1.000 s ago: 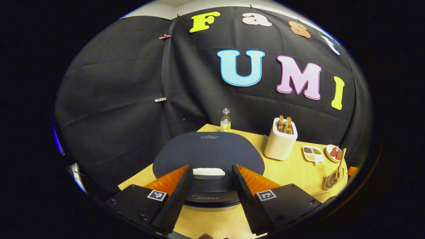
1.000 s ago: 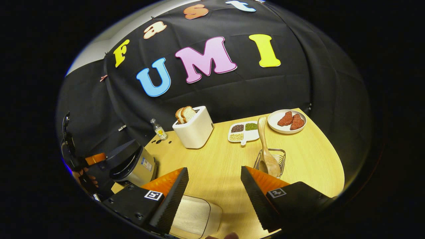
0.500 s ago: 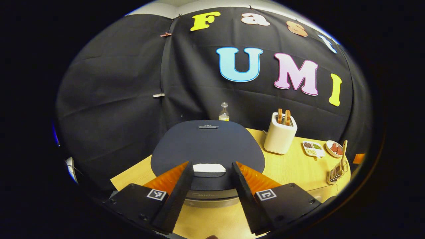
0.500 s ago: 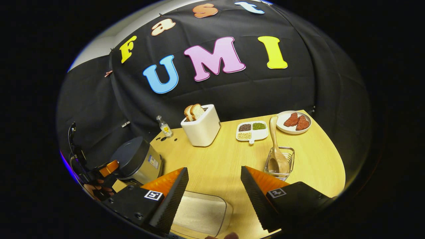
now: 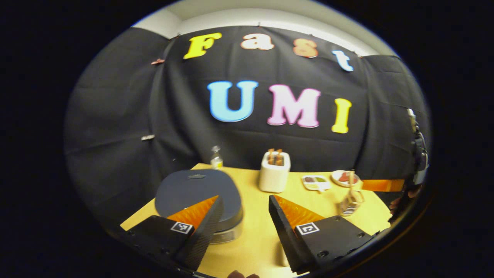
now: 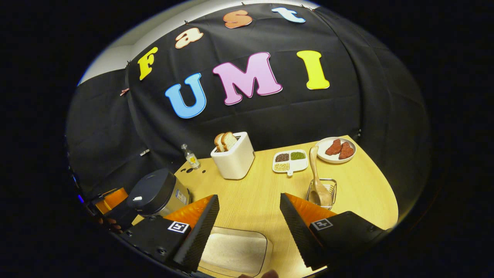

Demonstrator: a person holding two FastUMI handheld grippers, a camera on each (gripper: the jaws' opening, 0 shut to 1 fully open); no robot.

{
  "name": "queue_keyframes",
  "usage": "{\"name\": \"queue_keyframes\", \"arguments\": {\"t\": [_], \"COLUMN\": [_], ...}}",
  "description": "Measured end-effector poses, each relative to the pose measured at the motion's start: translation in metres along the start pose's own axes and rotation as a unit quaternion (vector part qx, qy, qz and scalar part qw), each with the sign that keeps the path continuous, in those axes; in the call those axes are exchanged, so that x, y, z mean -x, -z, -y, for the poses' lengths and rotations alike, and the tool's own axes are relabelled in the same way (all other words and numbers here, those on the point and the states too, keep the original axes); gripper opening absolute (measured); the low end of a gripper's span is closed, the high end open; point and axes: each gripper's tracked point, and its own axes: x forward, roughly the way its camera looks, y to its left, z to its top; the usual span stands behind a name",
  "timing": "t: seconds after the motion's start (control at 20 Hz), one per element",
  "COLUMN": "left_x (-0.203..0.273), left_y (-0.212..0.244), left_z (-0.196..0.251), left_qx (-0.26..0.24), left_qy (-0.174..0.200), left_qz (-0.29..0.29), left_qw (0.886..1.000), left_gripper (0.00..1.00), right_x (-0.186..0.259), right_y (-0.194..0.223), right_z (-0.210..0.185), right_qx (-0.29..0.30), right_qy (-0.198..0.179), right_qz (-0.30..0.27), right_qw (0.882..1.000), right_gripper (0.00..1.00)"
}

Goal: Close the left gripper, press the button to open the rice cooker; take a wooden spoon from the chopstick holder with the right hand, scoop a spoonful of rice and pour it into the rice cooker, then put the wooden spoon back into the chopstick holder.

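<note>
The rice cooker [image 5: 197, 191] sits low and left in the left gripper view, its dark lid down. My left gripper [image 5: 245, 200] is open, back from the cooker, with the cooker behind its left finger. In the right gripper view the rice cooker [image 6: 154, 191] shows its white button [image 6: 137, 199], with the left gripper [image 6: 115, 204] just left of it. The wooden spoon [image 6: 316, 177] stands in the wire chopstick holder [image 6: 327, 186]. My right gripper [image 6: 249, 199] is open over the clear box of rice [image 6: 235, 251], with the holder just beyond its right finger.
A white toaster [image 6: 233, 156] with bread stands mid-table, with a small bottle [image 6: 190, 156] to its left. A divided dish of beans [image 6: 290, 161] and a plate of meat [image 6: 335, 148] lie at the back right. The table's rounded edge runs close behind the holder.
The left gripper has drawn back from the cooker and swung right, so the cooker shrank and slid to the lower left. The lid stays down. The right gripper barely shifted.
</note>
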Motion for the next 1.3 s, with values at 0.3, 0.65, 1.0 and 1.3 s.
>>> {"name": "queue_keyframes", "arguments": {"t": [0.3,0.65,1.0,1.3], "left_x": [0.037,0.054,0.065,0.070], "left_y": [-0.023,-0.018,-0.016,-0.014], "left_z": [0.059,0.028,0.012,0.001], "left_qx": [0.005,0.005,0.004,0.014], "left_qy": [0.051,0.032,0.050,0.048], "left_qz": [0.047,0.052,0.060,0.058], "left_qw": [0.998,0.998,0.997,0.997], "left_gripper": [0.85,0.89,0.93,0.93], "right_x": [0.048,0.070,0.078,0.081], "right_y": [-0.039,-0.047,-0.050,-0.046], "right_z": [0.003,0.001,-0.019,-0.030], "right_qx": [0.057,0.095,0.106,0.116], "right_qy": [0.047,0.093,0.108,0.109], "right_qz": [0.072,0.098,0.110,0.102], "right_qw": [0.995,0.986,0.982,0.982], "right_gripper": [0.98,0.98,0.98,0.98]}}
